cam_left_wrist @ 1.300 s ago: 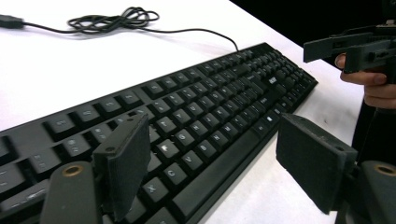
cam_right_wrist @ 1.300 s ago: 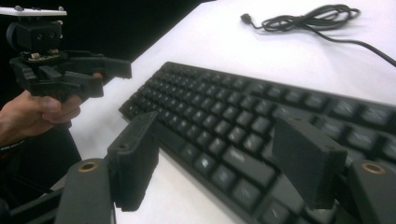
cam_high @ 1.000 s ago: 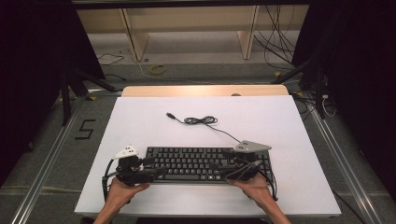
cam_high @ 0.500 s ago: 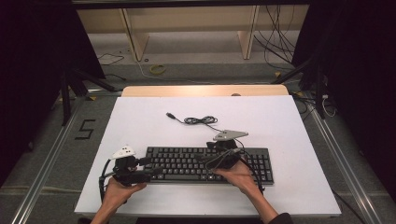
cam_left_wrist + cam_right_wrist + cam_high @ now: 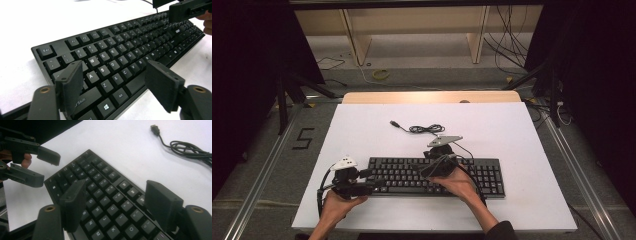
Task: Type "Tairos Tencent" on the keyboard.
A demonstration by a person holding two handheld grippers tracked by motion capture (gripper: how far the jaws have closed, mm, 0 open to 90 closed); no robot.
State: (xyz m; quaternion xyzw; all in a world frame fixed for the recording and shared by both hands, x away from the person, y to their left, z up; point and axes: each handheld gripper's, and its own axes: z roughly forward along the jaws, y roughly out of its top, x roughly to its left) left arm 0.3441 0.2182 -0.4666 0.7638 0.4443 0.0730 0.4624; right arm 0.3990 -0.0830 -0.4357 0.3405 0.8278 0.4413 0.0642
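My left tongs (image 5: 371,181) gape at the keyboard's (image 5: 492,175) nine o'clock end, just narrowing, nothing gripped; right tongs (image 5: 424,167) wide above its middle.

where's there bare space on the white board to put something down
Most room lies on the white board behind the keyboard: the far left corner, and the far right past the coiled cable. A narrow strip runs along the near edge. It is crowded at the keyboard's left end by the left claw and over its middle, where the right claw is.
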